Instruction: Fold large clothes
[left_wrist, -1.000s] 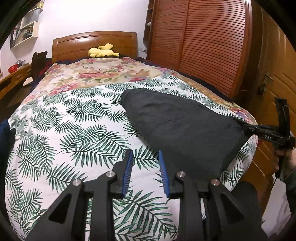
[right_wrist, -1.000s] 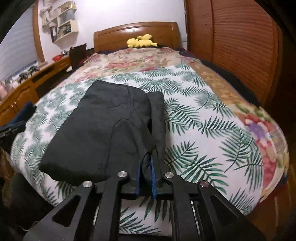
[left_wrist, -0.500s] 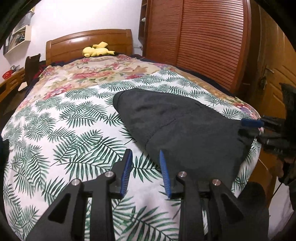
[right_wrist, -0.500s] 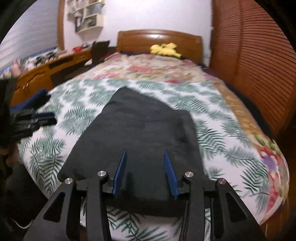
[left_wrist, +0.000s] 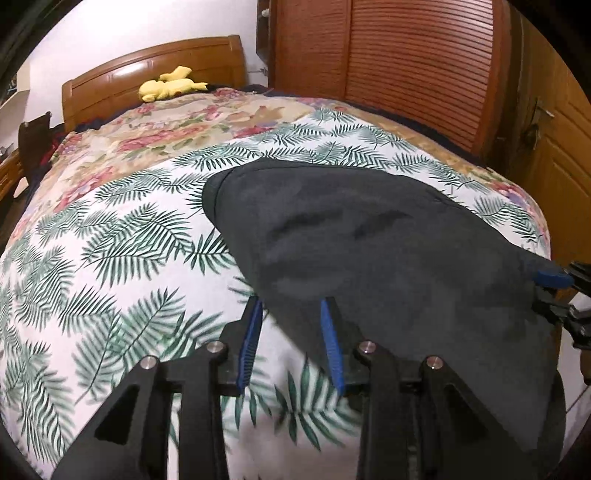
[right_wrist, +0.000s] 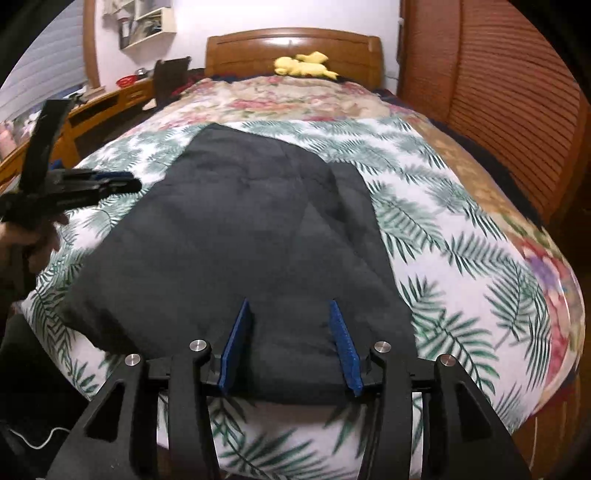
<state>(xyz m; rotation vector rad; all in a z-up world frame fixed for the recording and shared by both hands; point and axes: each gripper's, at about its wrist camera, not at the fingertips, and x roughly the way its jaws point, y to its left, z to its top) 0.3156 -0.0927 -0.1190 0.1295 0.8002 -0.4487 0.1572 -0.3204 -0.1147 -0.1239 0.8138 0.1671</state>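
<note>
The left gripper (left_wrist: 291, 321) hovers at the near-left edge of the folded dark garment (left_wrist: 388, 258), its blue pads spread and holding nothing. The garment lies flat on the palm-leaf bedspread (left_wrist: 110, 258) — near the foot of the bed. The right gripper (right_wrist: 290, 328) sits over the cloth's near edge, jaws wide apart, also gripping nothing.

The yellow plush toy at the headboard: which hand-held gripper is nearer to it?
Cannot tell. The left hand-held gripper and right hand-held gripper are both at the bed's foot, far from the yellow plush toy.
</note>
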